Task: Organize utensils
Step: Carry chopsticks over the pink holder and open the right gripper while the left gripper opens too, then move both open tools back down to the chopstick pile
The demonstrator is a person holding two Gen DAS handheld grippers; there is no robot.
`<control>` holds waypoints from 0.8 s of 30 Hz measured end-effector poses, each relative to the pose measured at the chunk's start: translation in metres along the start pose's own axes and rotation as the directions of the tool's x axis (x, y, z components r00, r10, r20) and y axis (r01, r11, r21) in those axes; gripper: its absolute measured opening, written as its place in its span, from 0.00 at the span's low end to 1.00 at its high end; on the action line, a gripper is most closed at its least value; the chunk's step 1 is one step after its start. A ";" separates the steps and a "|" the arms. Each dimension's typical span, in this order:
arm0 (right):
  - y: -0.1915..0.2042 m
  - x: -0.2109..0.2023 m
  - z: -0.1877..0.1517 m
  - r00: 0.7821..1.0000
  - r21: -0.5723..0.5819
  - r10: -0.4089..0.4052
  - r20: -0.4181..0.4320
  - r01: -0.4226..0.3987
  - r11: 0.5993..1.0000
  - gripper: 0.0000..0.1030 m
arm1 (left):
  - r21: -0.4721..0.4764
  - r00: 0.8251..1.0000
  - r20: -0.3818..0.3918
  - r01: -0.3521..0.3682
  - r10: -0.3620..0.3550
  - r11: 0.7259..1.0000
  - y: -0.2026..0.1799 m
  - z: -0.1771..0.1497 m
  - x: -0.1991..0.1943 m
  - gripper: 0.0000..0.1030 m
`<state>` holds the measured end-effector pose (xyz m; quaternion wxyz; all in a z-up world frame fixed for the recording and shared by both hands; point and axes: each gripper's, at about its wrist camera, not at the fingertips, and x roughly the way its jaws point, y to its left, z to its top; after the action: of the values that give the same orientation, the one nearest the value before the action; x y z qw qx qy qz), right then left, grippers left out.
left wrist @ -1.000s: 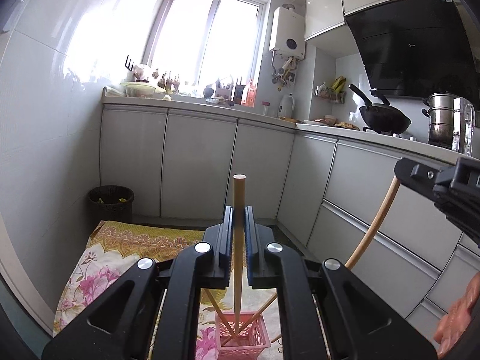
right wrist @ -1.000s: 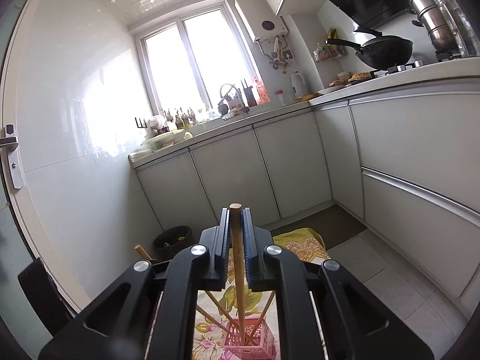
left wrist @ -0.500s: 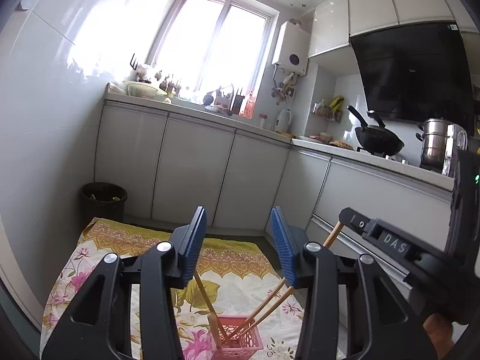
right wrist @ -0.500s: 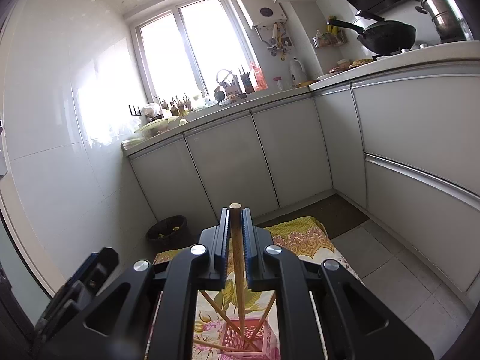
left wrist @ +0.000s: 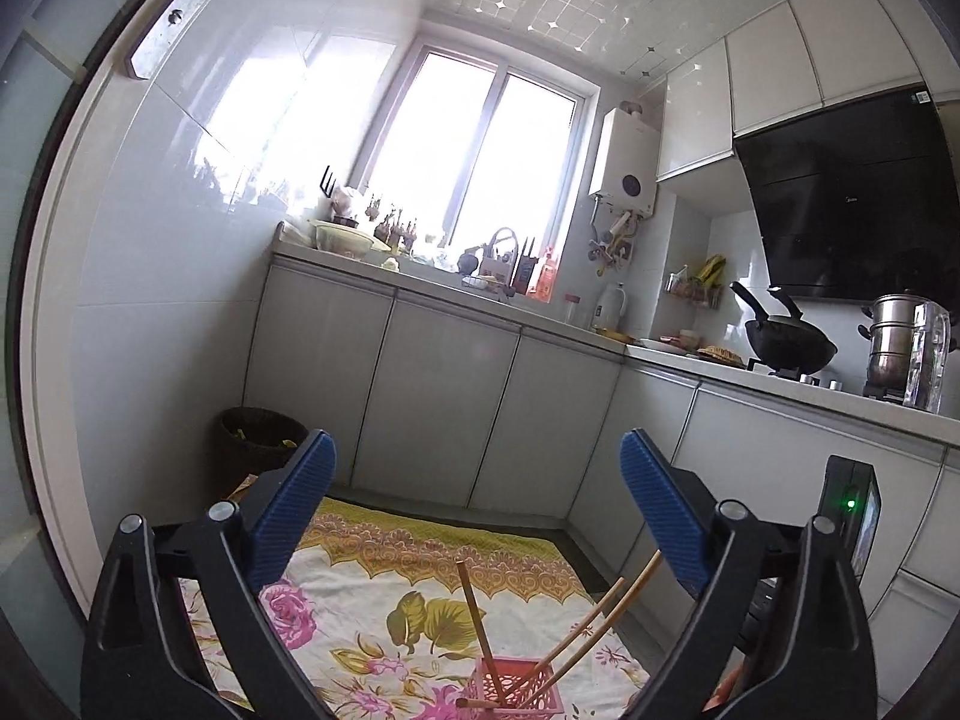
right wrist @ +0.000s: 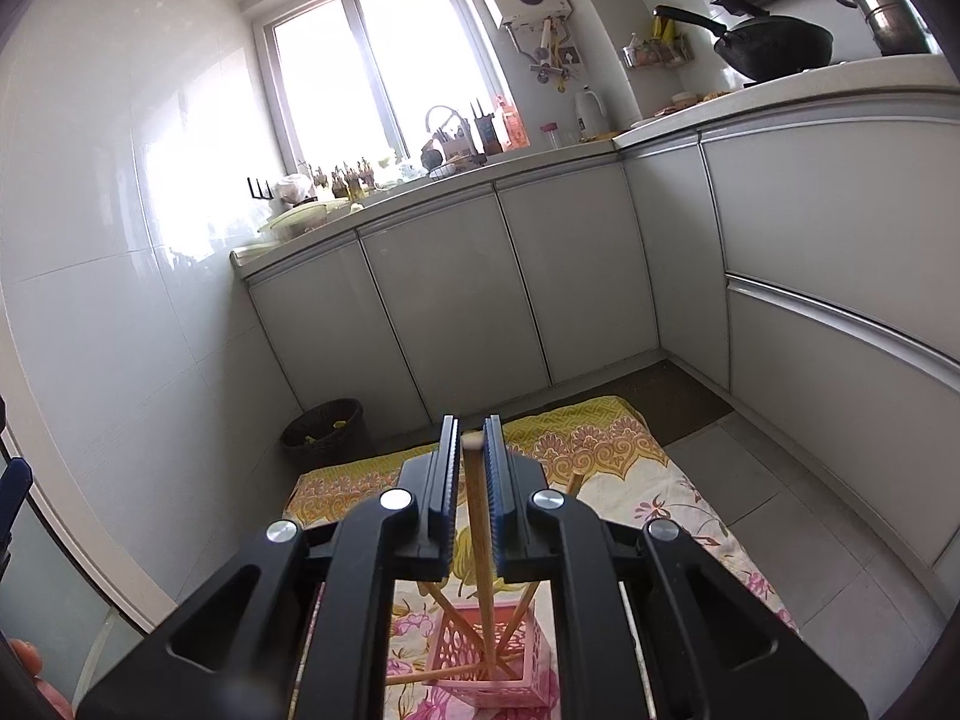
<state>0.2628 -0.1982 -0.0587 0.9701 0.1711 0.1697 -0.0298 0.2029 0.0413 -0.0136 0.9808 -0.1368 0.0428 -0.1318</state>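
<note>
A pink plastic basket (left wrist: 516,687) stands on a floral cloth (left wrist: 372,588) on the kitchen floor and holds several wooden chopsticks (left wrist: 474,618) leaning at angles. My left gripper (left wrist: 477,468) is wide open and empty, raised above and behind the basket. My right gripper (right wrist: 473,444) is shut on an upright wooden chopstick (right wrist: 477,540) whose lower end reaches into the basket (right wrist: 492,654). Other chopsticks (right wrist: 450,612) lean inside the basket in the right wrist view.
Grey cabinets (left wrist: 438,396) run along the back and right walls under a cluttered counter. A black waste bin (left wrist: 258,438) stands in the back left corner. A wok (left wrist: 786,348) and steel pot (left wrist: 894,342) sit on the right counter. A glass door (left wrist: 36,300) is at the left.
My left gripper let go of its chopstick, opened wide and rose away from the basket. My right gripper stays shut on its chopstick over the basket.
</note>
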 end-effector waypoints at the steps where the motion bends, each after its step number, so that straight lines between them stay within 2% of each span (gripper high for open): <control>1: 0.000 0.000 -0.001 1.000 0.001 0.002 -0.005 -0.002 1.000 0.12 | -0.001 1.000 -0.004 -0.002 0.002 1.000 0.000 -0.001 0.000 0.93; 2: 0.000 -0.001 -0.001 1.000 0.000 -0.004 -0.008 0.004 1.000 0.17 | 0.000 1.000 -0.005 -0.007 0.007 1.000 -0.001 -0.002 -0.001 0.93; 4: -0.003 -0.004 -0.002 1.000 0.016 -0.008 -0.003 0.008 1.000 0.58 | 0.002 1.000 -0.004 -0.016 0.016 1.000 -0.001 -0.001 -0.002 0.93; 5: -0.005 -0.007 -0.002 1.000 0.034 -0.005 0.009 0.005 0.999 0.64 | -0.001 1.000 -0.003 -0.016 0.016 1.000 0.000 0.000 -0.003 0.93; 11: -0.010 -0.017 -0.001 0.999 0.048 -0.031 0.017 0.031 0.998 0.77 | -0.012 1.000 -0.011 -0.023 0.022 1.000 0.003 0.004 -0.009 0.93; 15: -0.014 -0.032 -0.004 0.999 0.063 -0.036 0.016 0.035 0.997 0.88 | 0.005 0.999 -0.028 -0.019 0.019 1.000 -0.002 0.005 -0.013 0.93; 18: -0.019 -0.044 -0.007 1.000 0.082 -0.025 0.011 0.024 0.996 0.93 | 0.024 0.999 -0.048 -0.016 0.017 1.000 -0.007 0.005 -0.016 0.93; 24: -0.028 -0.062 -0.019 0.996 0.066 -0.050 -0.076 0.055 0.996 0.94 | 0.066 0.995 -0.097 -0.005 0.012 0.998 -0.020 0.000 -0.025 0.93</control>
<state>0.1949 -0.2178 -0.0629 0.9556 0.2004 0.2091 -0.0546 0.1743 0.0295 -0.0072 0.9821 -0.0979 0.0869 -0.1354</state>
